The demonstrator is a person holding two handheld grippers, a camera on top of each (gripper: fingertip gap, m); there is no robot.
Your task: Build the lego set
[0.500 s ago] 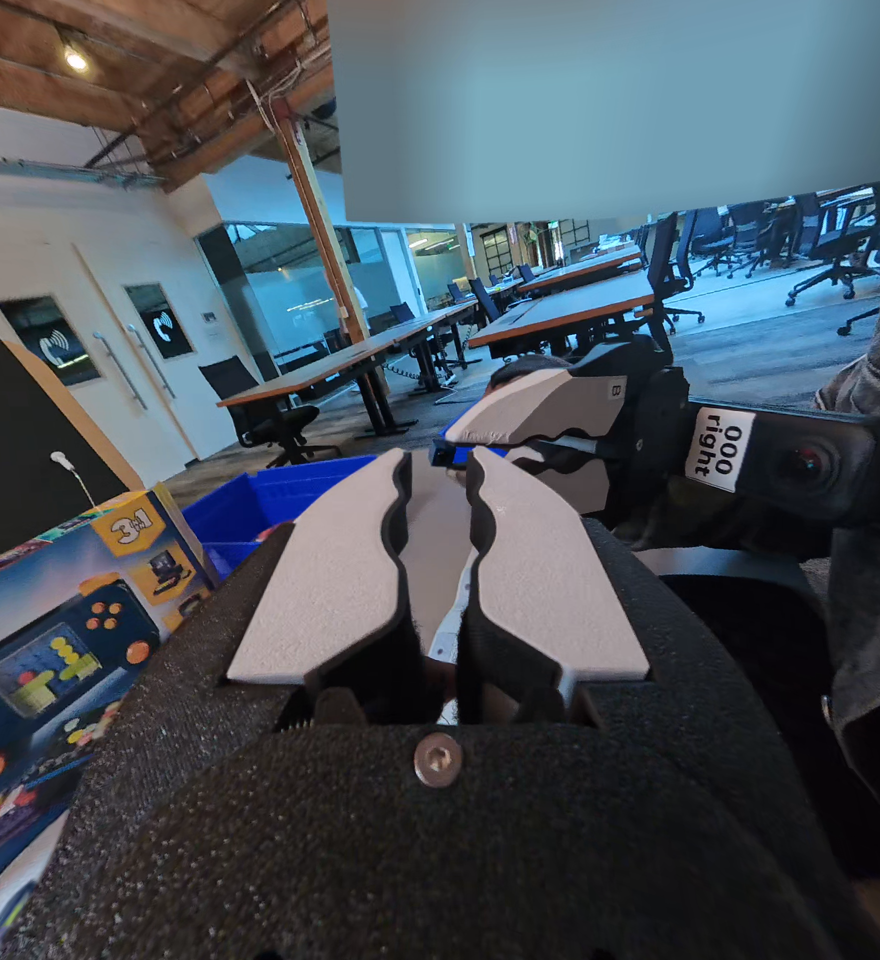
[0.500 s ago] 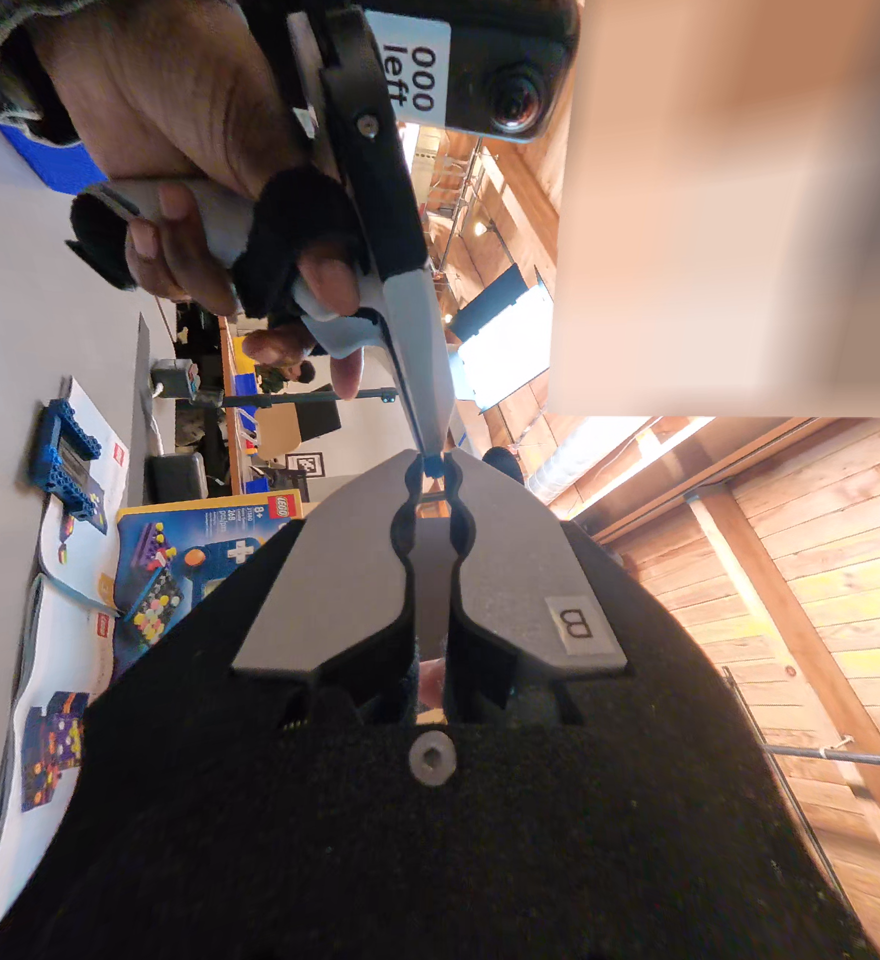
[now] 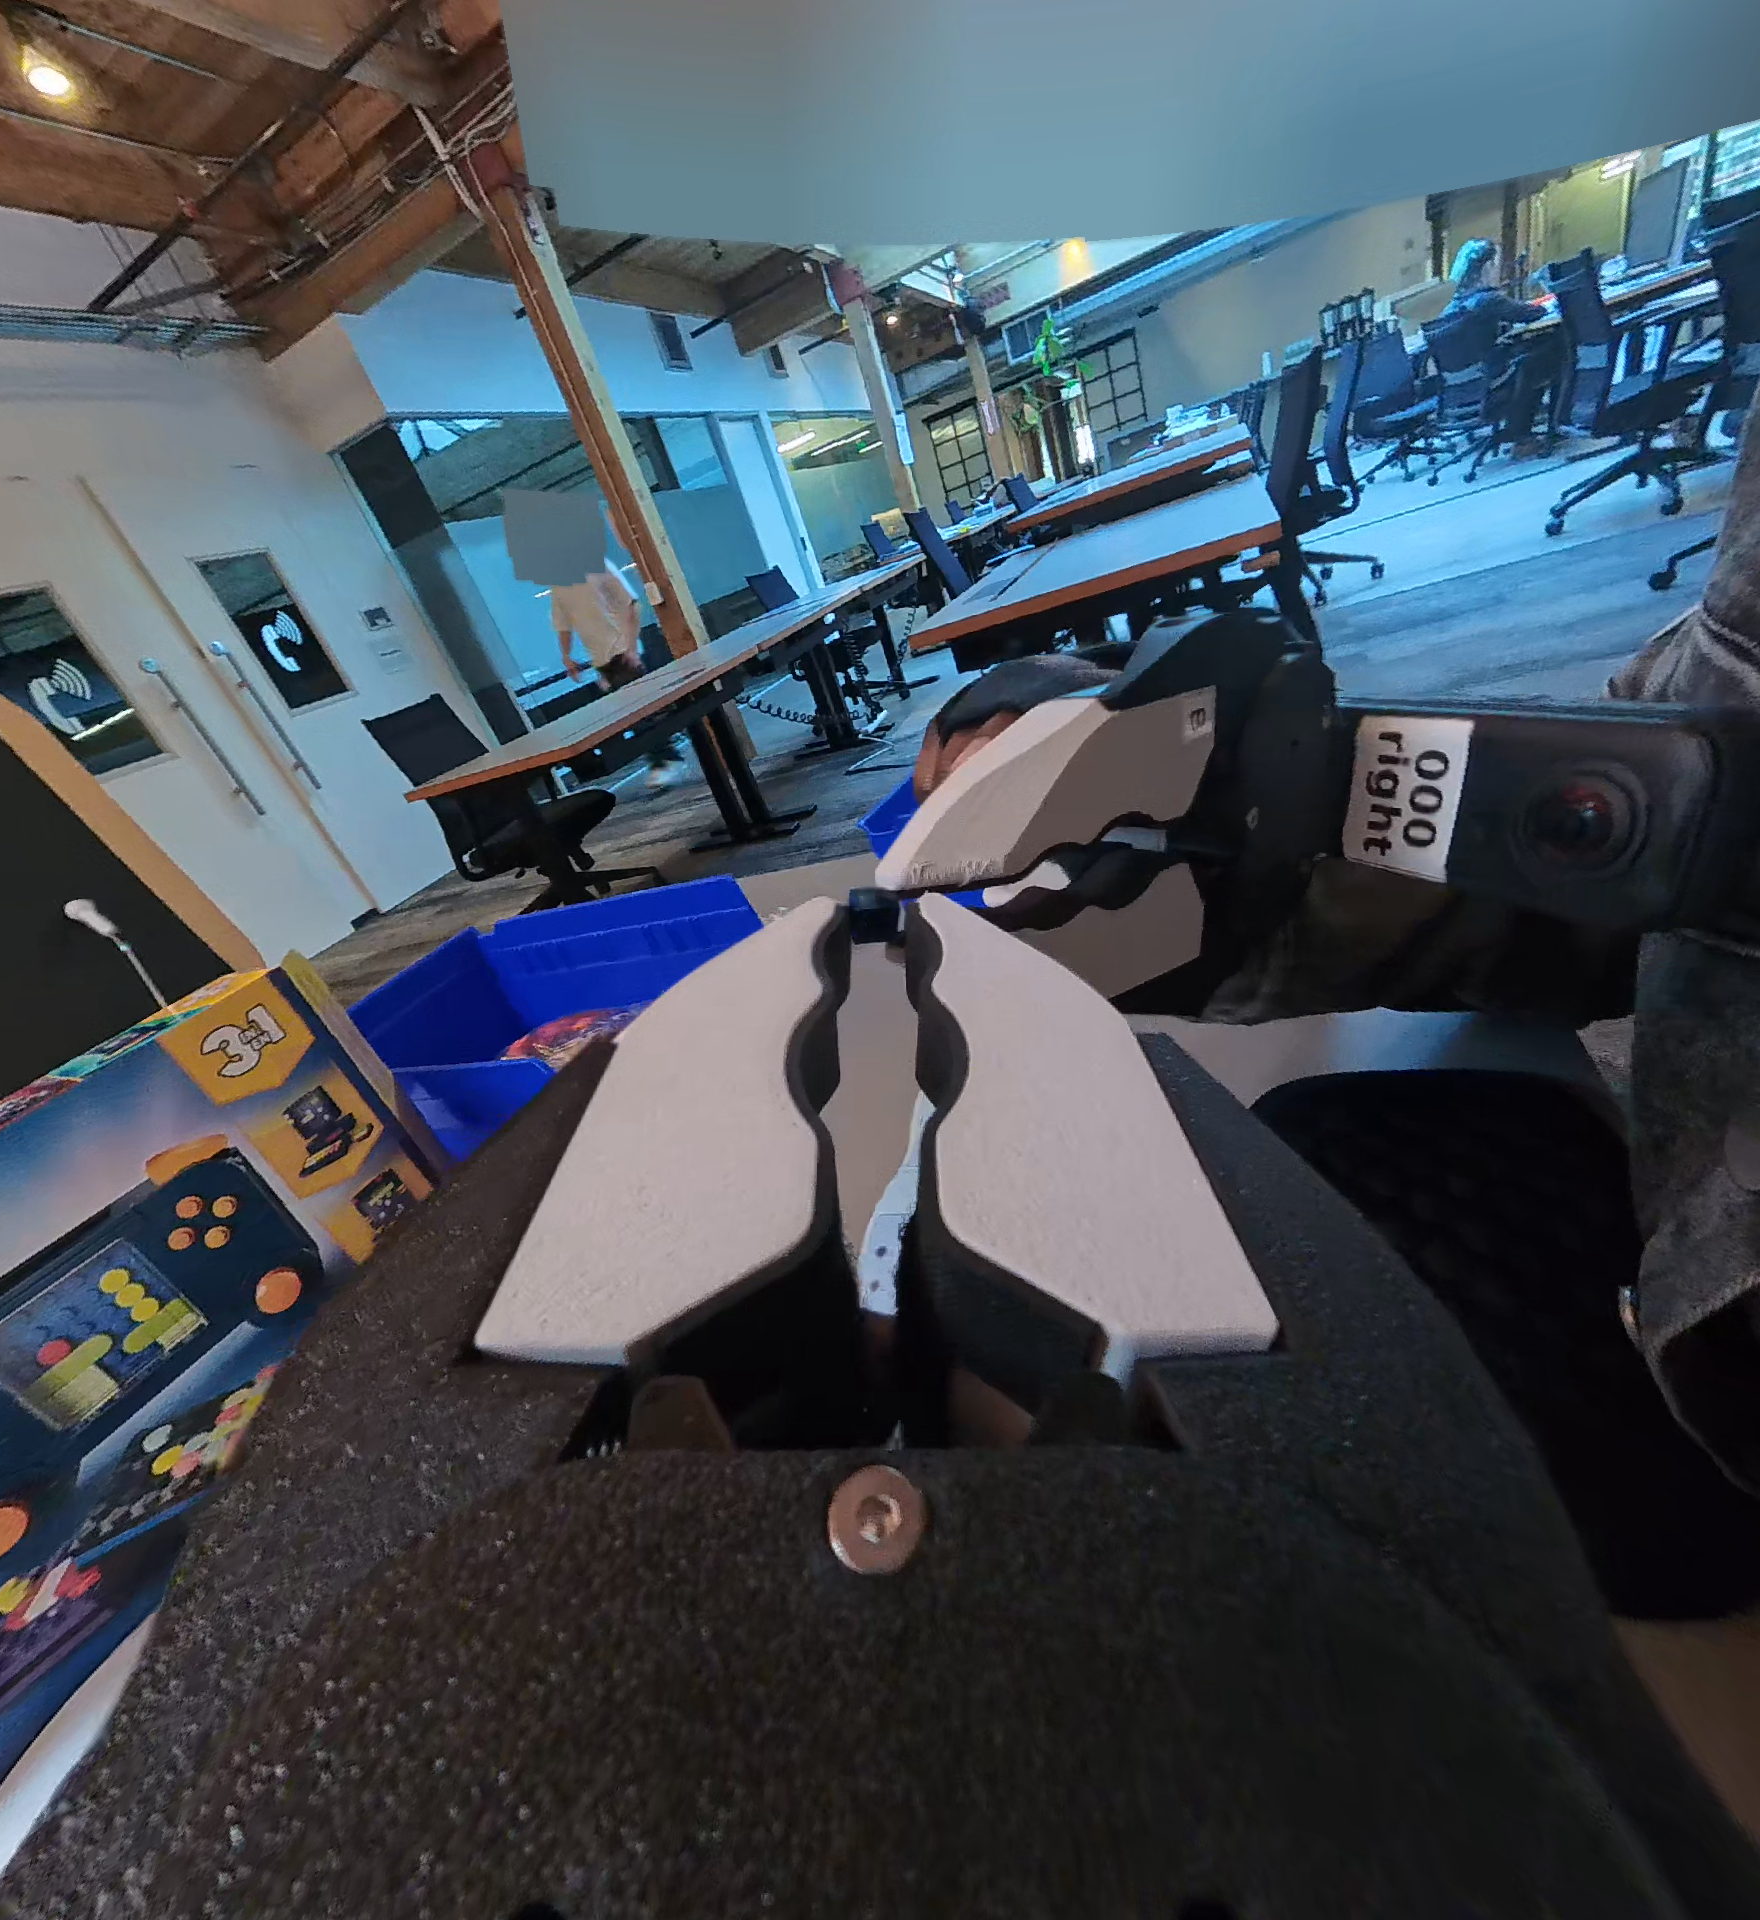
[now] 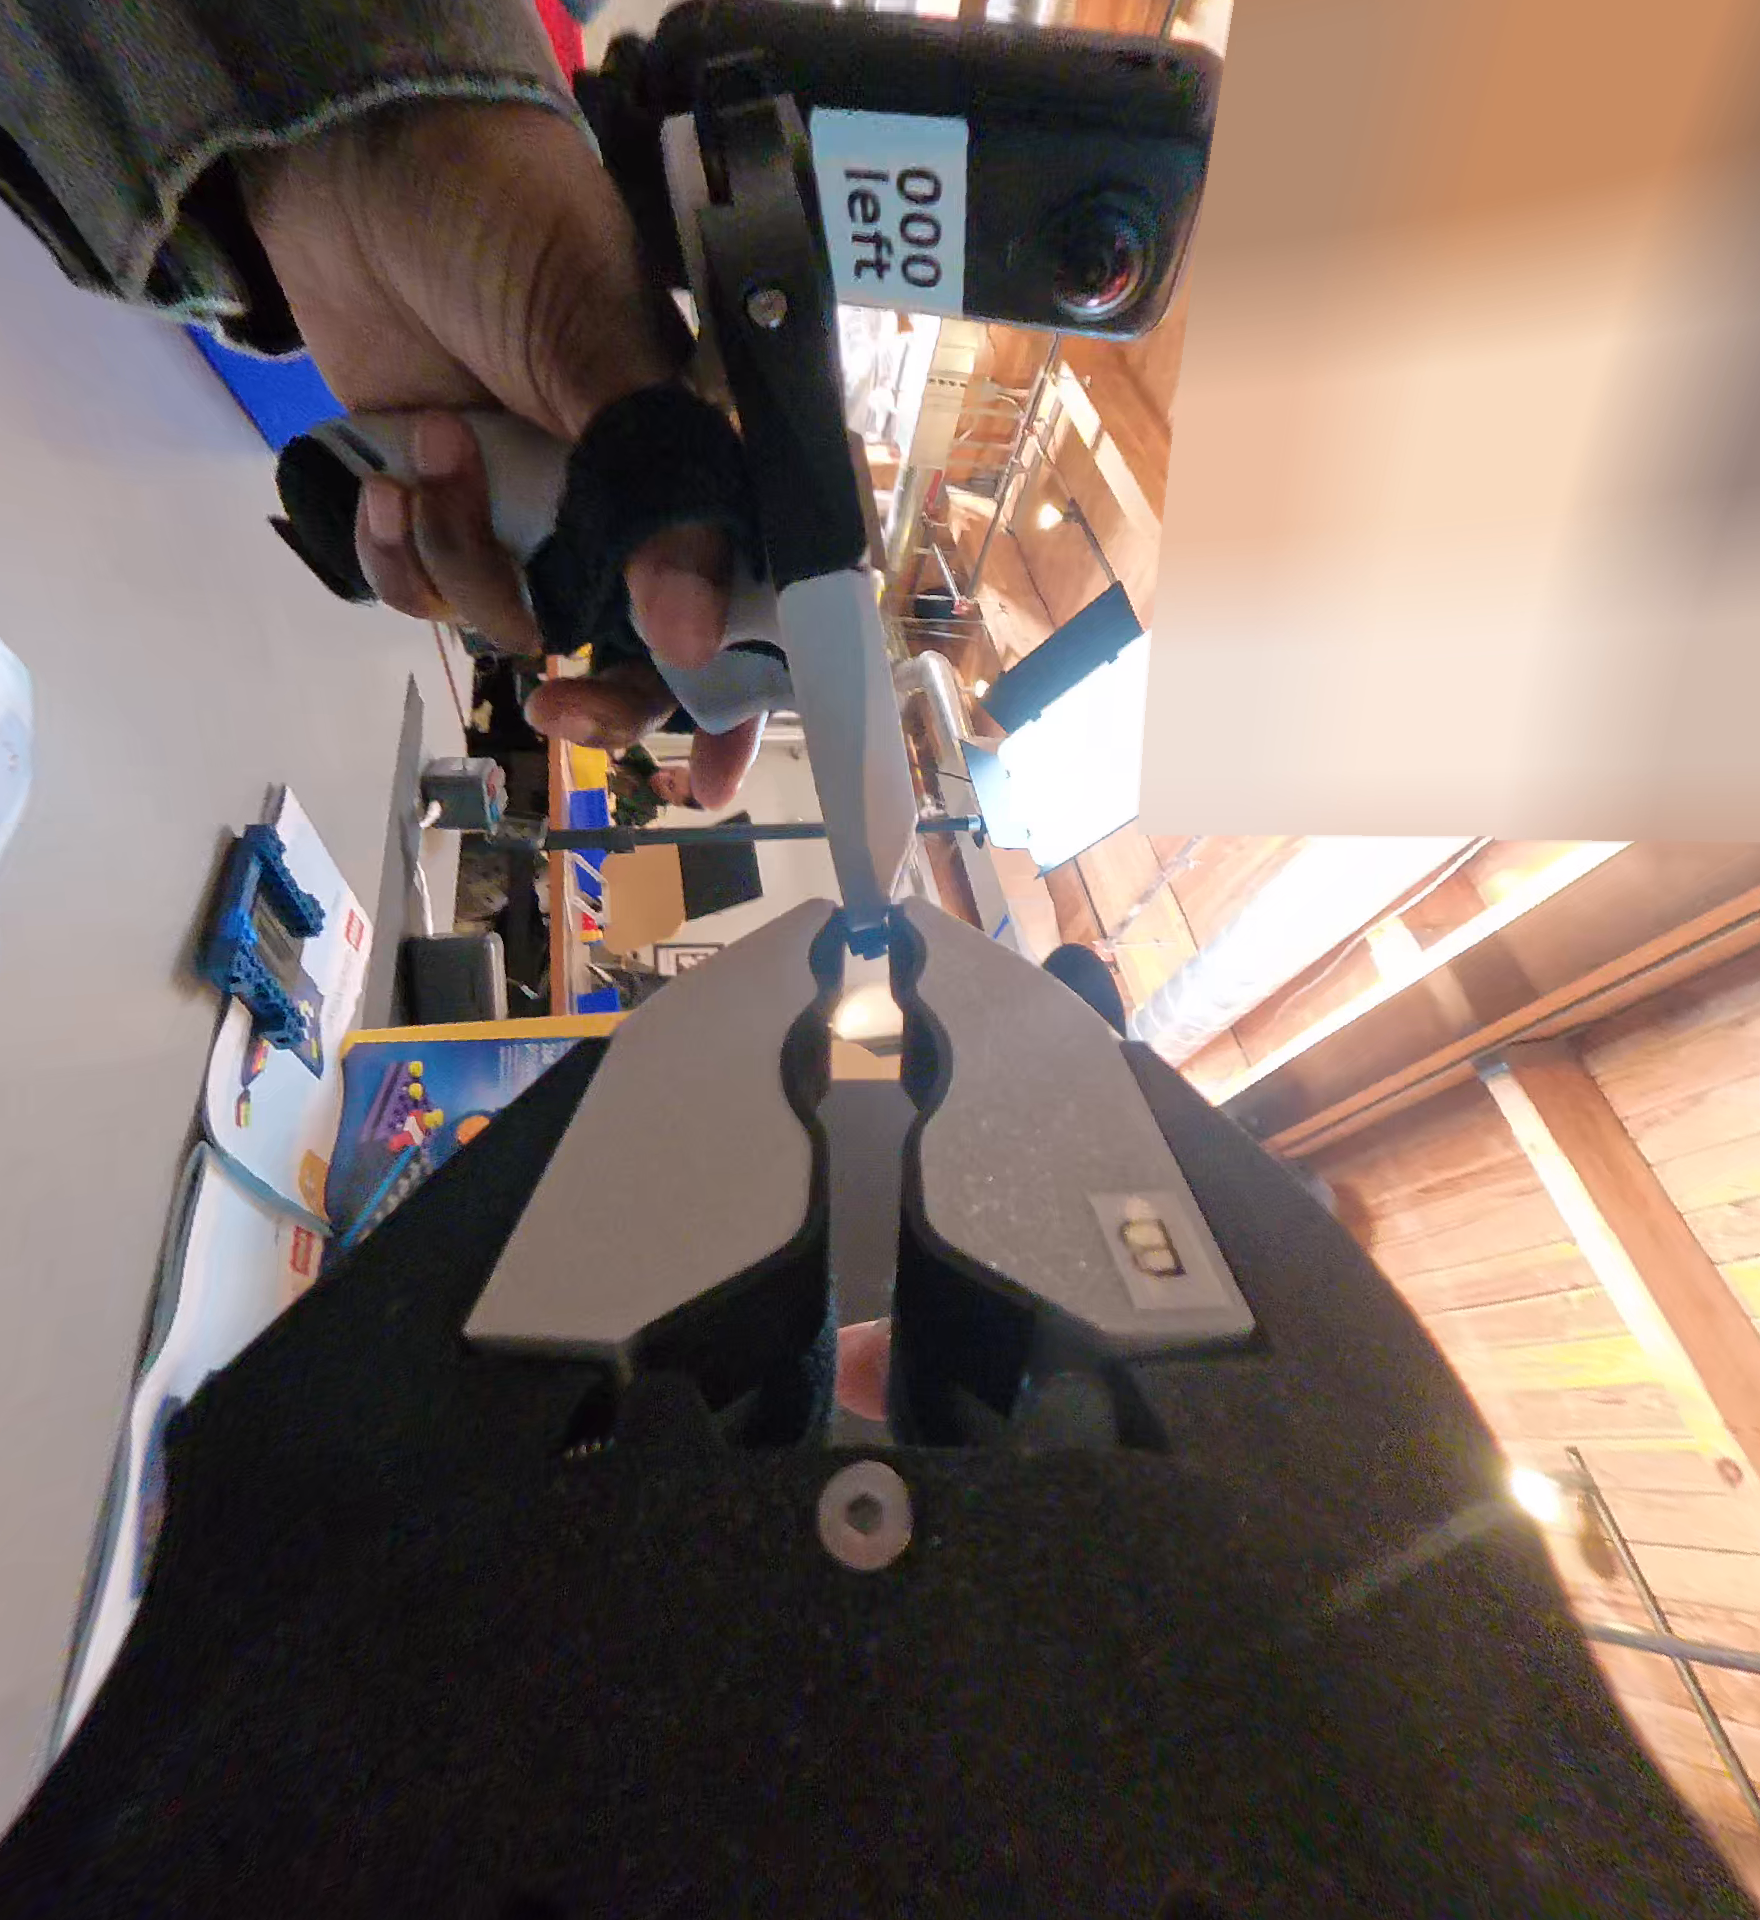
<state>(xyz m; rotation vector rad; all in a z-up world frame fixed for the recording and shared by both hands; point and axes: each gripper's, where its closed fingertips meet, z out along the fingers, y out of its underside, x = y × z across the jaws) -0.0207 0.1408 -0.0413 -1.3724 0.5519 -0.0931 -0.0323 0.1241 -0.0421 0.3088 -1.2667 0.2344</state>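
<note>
Small dark toy brick piece [image 3: 876, 923]: it sits just above the middle of the left wrist view, nipped between the tips of the left gripper [image 3: 876, 925], and shows again just above centre in the right wrist view [image 4: 863, 940], where the right gripper [image 4: 863, 935] has its own two tips closed in around it. Both claws stand almost shut, each with only a narrow slit between the fingers, and both seem to pinch the same little piece from different directions; the left gripper's fingers [image 4: 845, 769] come down edge-on from the upper middle of that frame to meet it.

As a judgement: the piece looks like hard moulded plastic, so very light, stiff and smooth-faced. It should not crush, but it is tiny next to the pads, so it could twist or pop out if squeezed off-centre. The safest hold looks to be on two flat opposite faces, right at the fingertips, as the pads sit now.

Nearby, in the left wrist view, a blue plastic bin [image 3: 585, 966] lies left of centre, and a printed toy-set box [image 3: 128, 1226] fills the lower left. In the right wrist view a partly built blue brick model [image 4: 258, 935] rests on an open instruction booklet [image 4: 263, 1101] at the left edge, on a grey table [image 4: 128, 644].
</note>
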